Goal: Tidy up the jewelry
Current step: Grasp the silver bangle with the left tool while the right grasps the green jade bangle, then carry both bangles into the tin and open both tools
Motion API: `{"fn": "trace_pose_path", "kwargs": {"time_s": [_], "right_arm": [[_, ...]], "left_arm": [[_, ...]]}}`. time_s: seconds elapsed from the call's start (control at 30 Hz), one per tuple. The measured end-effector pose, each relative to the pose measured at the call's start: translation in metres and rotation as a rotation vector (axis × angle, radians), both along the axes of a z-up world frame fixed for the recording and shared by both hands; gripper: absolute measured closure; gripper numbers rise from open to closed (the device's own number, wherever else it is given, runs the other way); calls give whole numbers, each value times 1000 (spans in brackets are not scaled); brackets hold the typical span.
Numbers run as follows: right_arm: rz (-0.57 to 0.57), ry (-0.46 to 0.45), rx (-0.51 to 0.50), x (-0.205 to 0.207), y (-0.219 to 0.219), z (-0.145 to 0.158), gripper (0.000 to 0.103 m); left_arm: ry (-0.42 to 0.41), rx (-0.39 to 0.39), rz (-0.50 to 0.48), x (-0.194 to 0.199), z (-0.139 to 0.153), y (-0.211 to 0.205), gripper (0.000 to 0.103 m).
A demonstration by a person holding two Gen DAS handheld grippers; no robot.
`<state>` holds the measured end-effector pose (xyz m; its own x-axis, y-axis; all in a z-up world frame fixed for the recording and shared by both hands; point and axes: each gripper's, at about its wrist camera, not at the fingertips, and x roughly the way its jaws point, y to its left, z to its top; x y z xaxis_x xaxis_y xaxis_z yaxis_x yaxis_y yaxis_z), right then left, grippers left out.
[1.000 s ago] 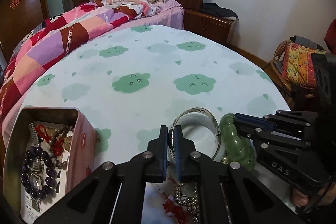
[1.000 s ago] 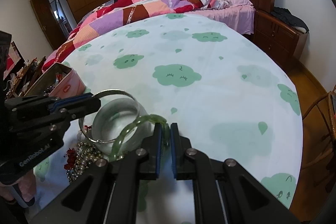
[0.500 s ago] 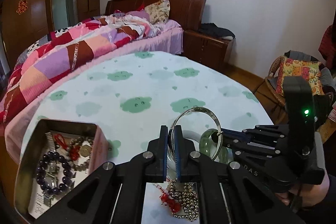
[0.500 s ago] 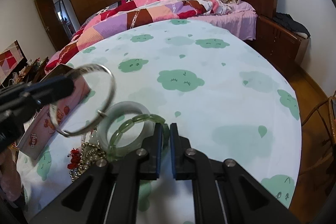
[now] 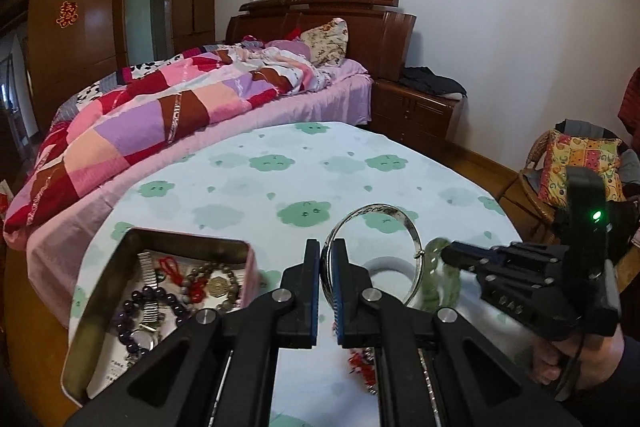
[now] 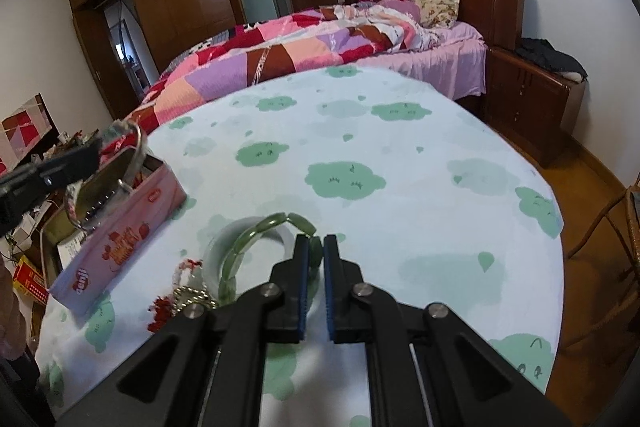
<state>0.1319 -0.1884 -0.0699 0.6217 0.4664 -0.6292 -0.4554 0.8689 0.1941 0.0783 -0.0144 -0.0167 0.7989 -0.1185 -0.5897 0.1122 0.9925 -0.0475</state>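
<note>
- Silver bangle (image 5: 374, 251) is clamped upright in left gripper (image 5: 328, 267), held beside tin (image 5: 160, 291), likely for dropping in.
- Green bangle (image 6: 264, 247) is pinched by right gripper (image 6: 316, 259), tilted off table (image 6: 400, 187).

I can count three bangles, one silver bangle (image 5: 374, 247), one green bangle (image 6: 264, 239) and one pale bangle (image 5: 390, 265), plus one pink tin (image 6: 120, 247), one purple bead string (image 5: 154, 311) and my two grippers (image 5: 327, 291) (image 6: 315, 287).

green bangle (image 5: 436, 281) blurred, part hidden
</note>
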Motion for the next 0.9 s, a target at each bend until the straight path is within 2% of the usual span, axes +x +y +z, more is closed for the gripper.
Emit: {"fn": "trace_pose_path", "kwargs": {"time_s": [0.37, 0.9], "right_arm": [[25, -77, 33, -22, 11, 35, 94], [106, -96, 20, -42, 50, 52, 94]], "left_arm": [[-12, -17, 28, -14, 5, 19, 99], [-24, -56, 98, -35, 9, 59, 99]]}}
